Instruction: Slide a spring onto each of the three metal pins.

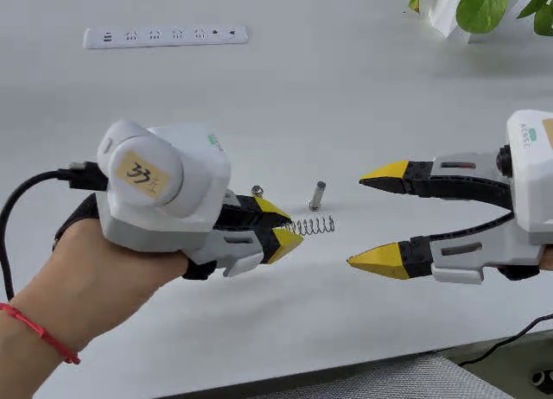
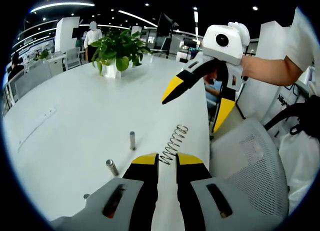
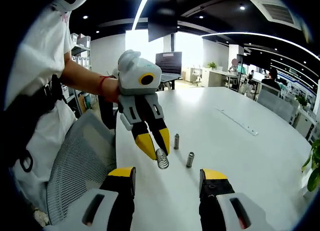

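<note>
A coiled metal spring (image 1: 314, 225) sticks out from the tips of my left gripper (image 1: 290, 233), which is shut on one end of it. In the left gripper view the spring (image 2: 173, 143) runs forward from the gripper (image 2: 168, 159). A short metal pin (image 1: 317, 194) stands upright on the white table just behind the spring, and a second pin (image 1: 257, 192) shows beside the left gripper's jaws. Three pins (image 2: 132, 140) (image 2: 112, 167) (image 2: 86, 196) stand left of the jaws. My right gripper (image 1: 377, 218) faces the spring from the right, open and holding nothing. From the right gripper (image 3: 168, 174) the spring (image 3: 162, 159) hangs ahead.
A white power strip (image 1: 164, 36) lies at the far left of the table (image 1: 259, 97). A potted plant (image 1: 484, 6) stands at the far right corner. A grey mesh chair (image 1: 389, 377) sits at the near edge. A black cable (image 1: 22, 200) trails from the left gripper.
</note>
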{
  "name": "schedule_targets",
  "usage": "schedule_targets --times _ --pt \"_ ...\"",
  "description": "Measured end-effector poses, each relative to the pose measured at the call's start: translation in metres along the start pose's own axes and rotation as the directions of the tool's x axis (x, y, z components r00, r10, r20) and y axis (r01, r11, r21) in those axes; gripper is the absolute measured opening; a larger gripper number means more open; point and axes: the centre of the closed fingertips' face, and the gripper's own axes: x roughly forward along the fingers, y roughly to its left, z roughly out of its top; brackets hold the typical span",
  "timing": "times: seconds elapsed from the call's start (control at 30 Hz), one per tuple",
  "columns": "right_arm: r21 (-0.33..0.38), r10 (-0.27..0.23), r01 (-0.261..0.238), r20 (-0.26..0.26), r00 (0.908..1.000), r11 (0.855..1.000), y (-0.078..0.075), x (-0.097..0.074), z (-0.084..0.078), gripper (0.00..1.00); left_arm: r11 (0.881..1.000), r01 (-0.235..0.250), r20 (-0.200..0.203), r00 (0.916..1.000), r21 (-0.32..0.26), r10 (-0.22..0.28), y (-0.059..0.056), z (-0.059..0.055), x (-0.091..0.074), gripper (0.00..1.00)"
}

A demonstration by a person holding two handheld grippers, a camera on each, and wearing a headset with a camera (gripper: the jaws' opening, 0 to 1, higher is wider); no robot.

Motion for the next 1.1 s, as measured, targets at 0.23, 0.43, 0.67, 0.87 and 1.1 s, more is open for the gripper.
schedule_targets --times 0.23,0.43,0.67,0.87,1.1 --pt "-0.02 0.048 -0.048 0.02 0.9986 0.999 0.006 0.009 0.019 0.36 1.0 0.0 0.069 0.9976 -0.028 0.001 -0.003 0.01 -0.012 0.09" --pt "-0.033 0.085 -0.084 0.027 0.9961 0.996 0.011 0.013 0.03 0.27 0.999 0.002 0.114 0.9934 -0.045 0.003 -0.004 0.017 -0.019 0.09" --pt "-0.044 0.113 -0.111 0.031 0.9932 0.993 0.013 0.017 0.037 0.19 0.998 0.006 0.148 0.989 -0.056 0.002 -0.004 0.022 -0.024 0.09" --pt "-0.051 0.121 -0.119 0.03 0.9923 0.992 0.014 0.019 0.039 0.14 0.998 0.009 0.167 0.986 -0.062 0.002 -0.003 0.023 -0.028 0.09" --pt "-0.051 0.127 -0.125 0.033 0.9914 0.991 0.018 0.02 0.042 0.07 0.998 0.015 0.173 0.9848 -0.065 -0.003 -0.005 0.022 -0.029 0.09"
